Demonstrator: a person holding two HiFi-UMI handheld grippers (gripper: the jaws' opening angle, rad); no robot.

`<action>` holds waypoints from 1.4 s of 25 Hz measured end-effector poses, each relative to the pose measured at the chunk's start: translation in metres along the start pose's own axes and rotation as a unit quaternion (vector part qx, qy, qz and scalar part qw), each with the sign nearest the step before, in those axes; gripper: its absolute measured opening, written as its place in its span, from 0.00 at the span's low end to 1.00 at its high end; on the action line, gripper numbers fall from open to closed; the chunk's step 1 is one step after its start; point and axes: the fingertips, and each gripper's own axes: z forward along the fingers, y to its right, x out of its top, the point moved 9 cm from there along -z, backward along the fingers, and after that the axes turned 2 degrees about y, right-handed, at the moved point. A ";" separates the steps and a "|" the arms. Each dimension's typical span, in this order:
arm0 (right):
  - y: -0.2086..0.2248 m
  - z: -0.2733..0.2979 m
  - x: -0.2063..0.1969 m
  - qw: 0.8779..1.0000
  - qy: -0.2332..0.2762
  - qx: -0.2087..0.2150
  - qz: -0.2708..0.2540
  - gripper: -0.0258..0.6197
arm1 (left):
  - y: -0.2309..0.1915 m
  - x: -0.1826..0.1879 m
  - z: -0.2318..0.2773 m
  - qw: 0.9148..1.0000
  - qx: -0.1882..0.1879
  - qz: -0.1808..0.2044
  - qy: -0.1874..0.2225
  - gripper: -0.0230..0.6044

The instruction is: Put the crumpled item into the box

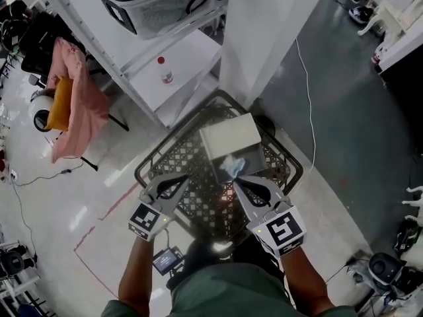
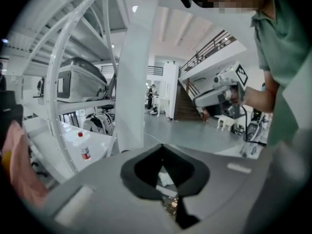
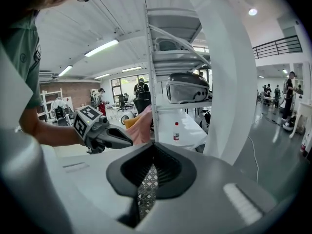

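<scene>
A black lattice basket (image 1: 173,152) stands on the floor below me with a white box (image 1: 229,137) inside it. The crumpled item (image 1: 232,166), pale blue and white, lies in the basket against the box's near edge. My right gripper (image 1: 240,182) hovers just short of it, its jaws together and nothing between them. My left gripper (image 1: 174,181) hangs over the basket's left part, shut and empty. In the left gripper view my left gripper (image 2: 171,200) shows a white scrap (image 2: 165,178) through its window. The right gripper view has my right gripper (image 3: 146,189) above the lattice.
A white shelving rack (image 1: 132,65) stands behind the basket with a red-capped bottle (image 1: 166,71) and a grey bin (image 1: 158,2) on it. A white pillar (image 1: 264,32) rises at the right, and a pink cloth (image 1: 76,98) hangs at the left. Red tape (image 1: 99,223) marks the floor.
</scene>
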 end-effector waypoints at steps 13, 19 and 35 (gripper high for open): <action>-0.049 -0.025 0.032 1.000 0.017 -0.002 -0.025 0.05 | 0.027 0.050 -0.074 0.997 0.023 0.026 0.066 0.04; -0.066 -0.054 0.036 0.999 0.023 -0.007 -0.029 0.05 | 0.052 0.067 -0.105 0.996 0.037 0.034 0.077 0.04; -0.081 -0.081 0.064 0.995 0.082 0.042 -0.028 0.05 | 0.079 0.116 -0.158 0.985 0.071 0.108 0.116 0.04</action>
